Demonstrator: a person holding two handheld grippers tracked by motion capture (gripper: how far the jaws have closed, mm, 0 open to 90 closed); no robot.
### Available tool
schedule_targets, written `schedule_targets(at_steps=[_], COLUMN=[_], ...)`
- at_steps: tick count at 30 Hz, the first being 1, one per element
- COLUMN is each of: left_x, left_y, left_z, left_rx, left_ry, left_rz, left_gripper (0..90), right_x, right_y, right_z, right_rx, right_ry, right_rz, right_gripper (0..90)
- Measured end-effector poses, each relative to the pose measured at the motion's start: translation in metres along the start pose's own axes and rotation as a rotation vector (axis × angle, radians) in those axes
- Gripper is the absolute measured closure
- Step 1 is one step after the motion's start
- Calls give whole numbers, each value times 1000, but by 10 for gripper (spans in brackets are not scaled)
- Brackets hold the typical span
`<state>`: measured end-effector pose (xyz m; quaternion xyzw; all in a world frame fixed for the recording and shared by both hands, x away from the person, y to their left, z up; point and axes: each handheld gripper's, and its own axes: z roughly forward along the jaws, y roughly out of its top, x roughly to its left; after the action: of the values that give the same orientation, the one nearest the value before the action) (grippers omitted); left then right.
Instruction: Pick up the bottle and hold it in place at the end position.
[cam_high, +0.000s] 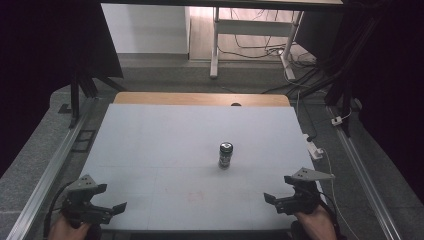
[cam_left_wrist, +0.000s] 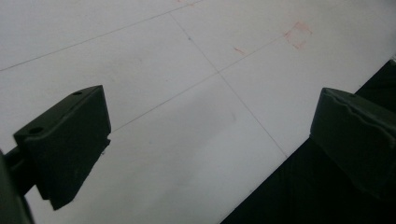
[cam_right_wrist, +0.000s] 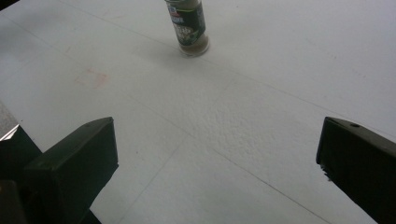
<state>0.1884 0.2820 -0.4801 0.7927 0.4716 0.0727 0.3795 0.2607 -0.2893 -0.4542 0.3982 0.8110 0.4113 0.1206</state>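
One object: a small spice jar (cam_high: 226, 154) stood upright alone on the white table (cam_high: 150, 150), a little right of the middle, well apart from both of your grippers; probably it was put in the open so that either hand could come to it without obstacle.

Jar details: it had a dark label and a dark cap; in the right gripper view the jar (cam_right_wrist: 189, 25) appeared at the top, cut by the frame, with its glass base resting flat on the table. The text on the label was too small to read.

Left gripper (cam_high: 102, 212): you held it at the near left corner of the table, low over the surface. In the left gripper view its jaws stood wide apart with nothing between them except the table (cam_left_wrist: 187, 116) and the dark edge. It pointed inward across the near edge, not at the jar, so I judge it was only waiting.

Right gripper (cam_high: 274, 200): you held it at the near right corner, also spread wide and empty. Its camera looked toward the jar, which sat left of the line between its jaws, so this hand seemed the better one for the reach.

Table marks: thin seam lines and a faint reddish mark (cam_right_wrist: 93, 78) lay on the surface, between the jar and the near edge; whether it marks a place for something, I cannot tell.

Next move, as judgement: the right gripper would need to turn a little left and go forward, keeping the jaws wide until they pass both sides of the jar.

Risk: a tall narrow jar can tip over if one jaw touches it first.
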Motion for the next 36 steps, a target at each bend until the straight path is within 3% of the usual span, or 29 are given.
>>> schedule_targets(at_steps=[17,29,36], left_x=[1,0,0], left_y=[-1,0,-1], left_z=[-1,0,-1], left_rx=[-3,0,0], left_ry=[1,7,9], left_rz=[-8,-6,-5], left_gripper=[0,0,0], right_x=[9,10,11], right_y=[12,21,24], right_z=[16,27,35], right_rx=[-23,-26,-13], right_ry=[31,48,52], right_rz=[-57,-37,-49], right_gripper=[0,0,0])
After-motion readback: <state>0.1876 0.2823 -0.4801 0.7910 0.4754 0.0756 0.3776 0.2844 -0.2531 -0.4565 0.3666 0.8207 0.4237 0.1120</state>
